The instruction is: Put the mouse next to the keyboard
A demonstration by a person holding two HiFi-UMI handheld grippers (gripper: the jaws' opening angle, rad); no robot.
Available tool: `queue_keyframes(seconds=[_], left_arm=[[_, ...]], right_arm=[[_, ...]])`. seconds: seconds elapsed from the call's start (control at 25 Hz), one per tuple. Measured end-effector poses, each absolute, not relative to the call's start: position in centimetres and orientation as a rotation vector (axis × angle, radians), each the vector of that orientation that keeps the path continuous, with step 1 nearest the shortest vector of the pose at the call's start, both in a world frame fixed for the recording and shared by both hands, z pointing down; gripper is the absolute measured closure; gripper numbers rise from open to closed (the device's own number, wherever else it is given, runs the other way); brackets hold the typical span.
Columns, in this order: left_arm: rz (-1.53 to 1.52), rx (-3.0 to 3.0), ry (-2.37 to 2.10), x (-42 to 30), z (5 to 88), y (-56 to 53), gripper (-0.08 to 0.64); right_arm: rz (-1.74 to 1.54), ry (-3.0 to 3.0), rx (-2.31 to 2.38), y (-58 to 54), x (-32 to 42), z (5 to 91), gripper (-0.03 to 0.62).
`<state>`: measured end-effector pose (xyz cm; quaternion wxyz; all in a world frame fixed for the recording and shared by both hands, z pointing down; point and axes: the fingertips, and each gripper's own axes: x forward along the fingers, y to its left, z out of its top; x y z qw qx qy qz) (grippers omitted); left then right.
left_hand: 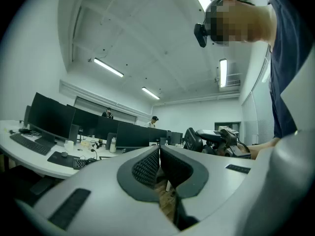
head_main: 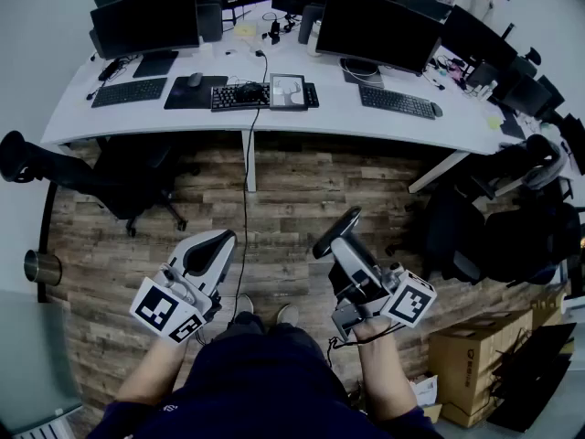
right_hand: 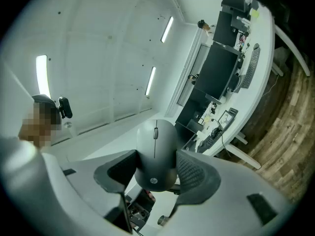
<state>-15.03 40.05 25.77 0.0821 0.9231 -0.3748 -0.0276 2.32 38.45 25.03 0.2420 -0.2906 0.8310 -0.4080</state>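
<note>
A grey wireless mouse (right_hand: 156, 151) sits upright between the pads of my right gripper (right_hand: 156, 170), which is shut on its sides. In the head view this gripper (head_main: 331, 241) hangs over the wooden floor in front of the person's legs, the mouse (head_main: 340, 224) dark at its tip. My left gripper (head_main: 219, 241) hovers level with it on the left, its jaws (left_hand: 160, 154) shut with nothing between them. Three keyboards lie on the far white desk (head_main: 366, 122): one at the left (head_main: 129, 91), one in the middle (head_main: 239, 96), one at the right (head_main: 397, 102).
A tablet (head_main: 289, 91) rests on the middle keyboard's right end. Another mouse (head_main: 195, 79) lies on a dark mat. Monitors (head_main: 146, 19) line the desk's back. Office chairs (head_main: 137, 181) stand before the desk, cardboard boxes (head_main: 480, 359) at the lower right, and a cable (head_main: 245, 208) hangs down.
</note>
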Motion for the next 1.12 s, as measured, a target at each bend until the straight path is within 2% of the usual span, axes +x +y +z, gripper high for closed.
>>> queue_keyframes(seconds=[1.12], left_arm=[[-0.06, 2.771, -1.128, -11.2, 25.8, 40.6, 0.528]], right_arm=[[-1.141, 2.266, -0.816, 38.5, 5.9, 26.4, 0.333]])
